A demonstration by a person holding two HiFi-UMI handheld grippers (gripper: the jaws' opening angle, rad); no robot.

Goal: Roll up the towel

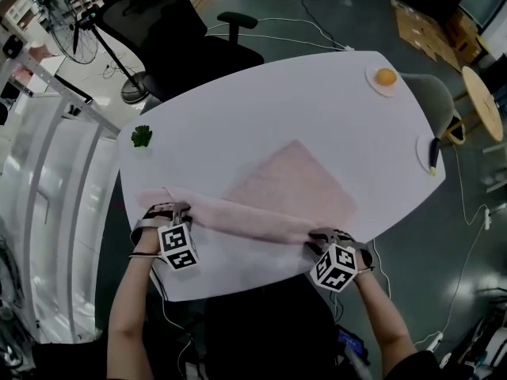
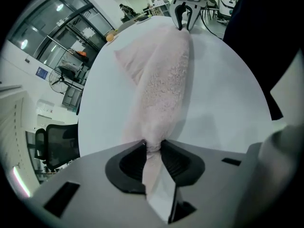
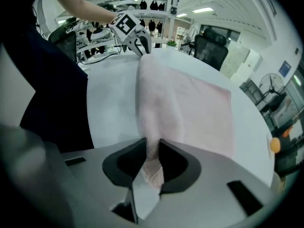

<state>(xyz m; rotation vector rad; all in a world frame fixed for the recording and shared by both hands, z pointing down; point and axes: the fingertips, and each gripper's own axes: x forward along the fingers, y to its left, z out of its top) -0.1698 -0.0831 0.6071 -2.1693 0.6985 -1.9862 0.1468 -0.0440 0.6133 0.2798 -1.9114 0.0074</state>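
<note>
A pale pink towel (image 1: 293,184) lies on the white table (image 1: 261,101), its near part gathered into a roll (image 1: 245,216) that runs from one gripper to the other. My left gripper (image 1: 170,216) is shut on the roll's left end (image 2: 153,144). My right gripper (image 1: 329,240) is shut on the roll's right end (image 3: 151,148). The flat part of the towel (image 3: 204,108) spreads away from the roll toward the table's far side. Each gripper view shows the other gripper at the far end of the roll.
A green sprig (image 1: 142,137) lies near the table's left edge. A small plate with an orange (image 1: 385,77) sits at the far right corner, and another plate with a dark stick (image 1: 432,155) at the right edge. A black office chair (image 1: 178,34) stands behind the table.
</note>
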